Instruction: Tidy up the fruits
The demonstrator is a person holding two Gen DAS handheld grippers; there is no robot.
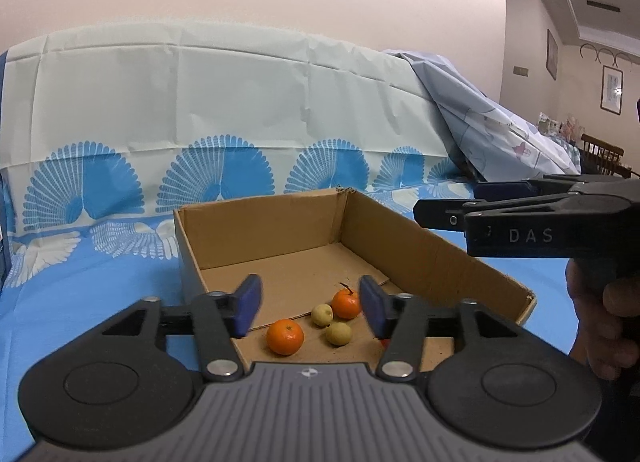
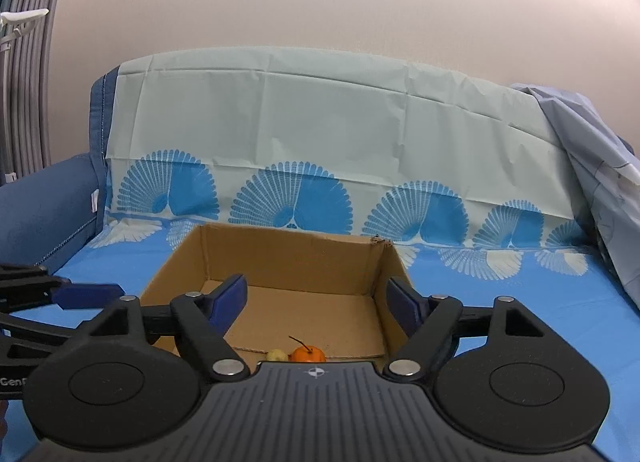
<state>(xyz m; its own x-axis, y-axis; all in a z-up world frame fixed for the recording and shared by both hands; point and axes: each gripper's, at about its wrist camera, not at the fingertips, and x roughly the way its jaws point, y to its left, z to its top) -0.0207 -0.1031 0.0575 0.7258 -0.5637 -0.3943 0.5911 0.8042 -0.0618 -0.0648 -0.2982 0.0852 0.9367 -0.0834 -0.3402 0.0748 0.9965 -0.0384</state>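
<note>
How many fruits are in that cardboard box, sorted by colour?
Orange fruits: 2
Yellow-green fruits: 2
Total: 4 clearly seen in the cardboard box; a red speck behind the left gripper cannot be identified.

A home, a living room opening onto a dining area. A blue upholstered sofa [image 2: 44, 202] stands against a plain cream wall, its seat and back draped with a blue-and-pale plastic cover [image 2: 320, 142] printed with fan shapes, and a second light-blue sheet [image 1: 480, 118] thrown over one end. Framed pictures [image 1: 611, 89] hang on the walls, a wooden chair back [image 1: 602, 154] and a cluttered surface show in the far room, and pleated grey curtains [image 2: 24, 82] hang at the side beyond the sofa arm
</note>
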